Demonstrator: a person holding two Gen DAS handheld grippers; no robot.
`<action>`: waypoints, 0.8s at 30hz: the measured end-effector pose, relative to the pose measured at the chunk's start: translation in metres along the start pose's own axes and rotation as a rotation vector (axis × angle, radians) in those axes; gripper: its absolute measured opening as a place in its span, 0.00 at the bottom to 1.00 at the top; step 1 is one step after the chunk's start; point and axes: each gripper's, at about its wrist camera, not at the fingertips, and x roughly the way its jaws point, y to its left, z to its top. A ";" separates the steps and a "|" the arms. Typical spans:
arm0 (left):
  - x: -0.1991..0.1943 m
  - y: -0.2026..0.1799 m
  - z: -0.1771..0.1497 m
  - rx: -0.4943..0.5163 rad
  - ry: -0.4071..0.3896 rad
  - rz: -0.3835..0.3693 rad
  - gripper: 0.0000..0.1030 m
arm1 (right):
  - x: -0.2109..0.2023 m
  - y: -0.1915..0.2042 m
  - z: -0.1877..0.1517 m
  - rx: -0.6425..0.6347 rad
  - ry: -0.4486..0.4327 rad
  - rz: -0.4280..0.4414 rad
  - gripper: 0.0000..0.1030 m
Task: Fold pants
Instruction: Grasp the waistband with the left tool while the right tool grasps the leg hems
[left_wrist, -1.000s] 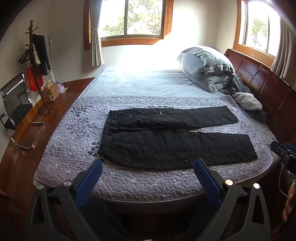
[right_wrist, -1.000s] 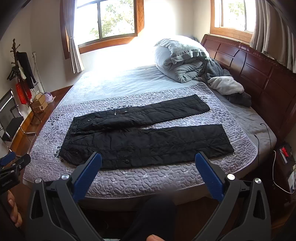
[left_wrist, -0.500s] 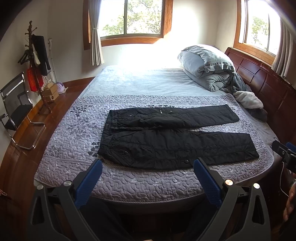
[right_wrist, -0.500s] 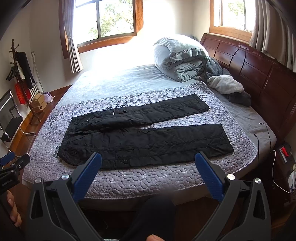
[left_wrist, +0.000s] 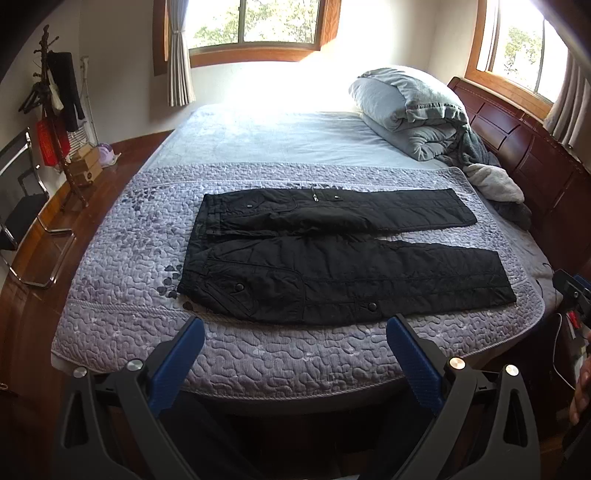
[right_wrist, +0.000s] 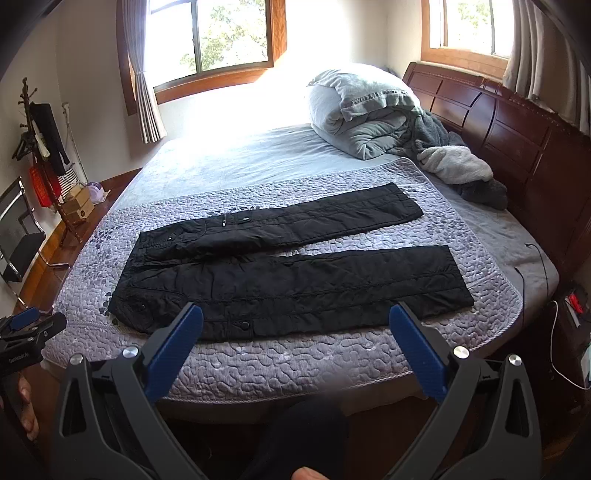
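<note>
On the bed's quilt (left_wrist: 258, 354) the pants (left_wrist: 332, 258) lie flat, legs apart, barely shifted in view over the last second, so I've got left gripper (left_wrist: 295, 343) and right gripper (right_wrist: 295, 332) both wide, empty, folding unstarted.

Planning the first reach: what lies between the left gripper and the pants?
Only bare quilt lies between the open left gripper and the pants, as the left wrist view shows.
</note>
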 end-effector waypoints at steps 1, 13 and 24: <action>0.007 0.005 0.001 -0.011 0.010 -0.005 0.97 | 0.009 -0.002 0.000 0.000 0.016 0.006 0.98; 0.180 0.134 0.010 -0.318 0.318 -0.305 0.97 | 0.190 -0.124 -0.027 0.323 0.321 0.207 0.98; 0.311 0.238 -0.025 -0.825 0.404 -0.286 0.96 | 0.277 -0.200 -0.086 0.520 0.427 0.169 0.98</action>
